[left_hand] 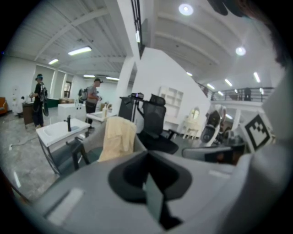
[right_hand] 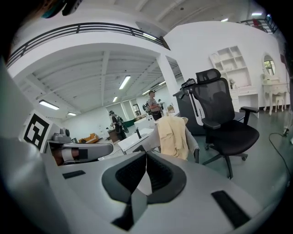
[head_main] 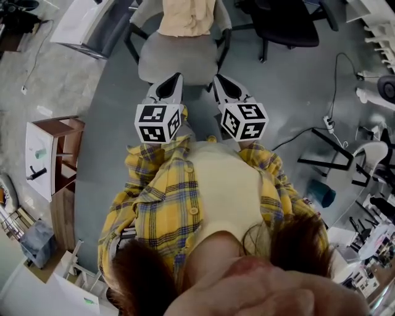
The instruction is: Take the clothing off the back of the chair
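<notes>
Light: bright, even; ceiling strip lamps [left_hand: 80,50] and round spots [left_hand: 185,9]
Edges: fisheye bending; dark vignette in both gripper views
Focus: left gripper view soft; right gripper view crisp

**Layout around the chair**

The clothing [head_main: 187,15] is being borne on the back of the chair [head_main: 179,58]. The left gripper [head_main: 175,79] and right gripper [head_main: 219,80] are being held side by side at the front of its seat. A second chair [head_main: 287,24] is being seen to its right, and a cabinet [head_main: 54,151] well to its left.

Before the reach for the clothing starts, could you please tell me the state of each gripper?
Left gripper: shut, holding nothing.
Right gripper: shut, holding nothing.
</notes>
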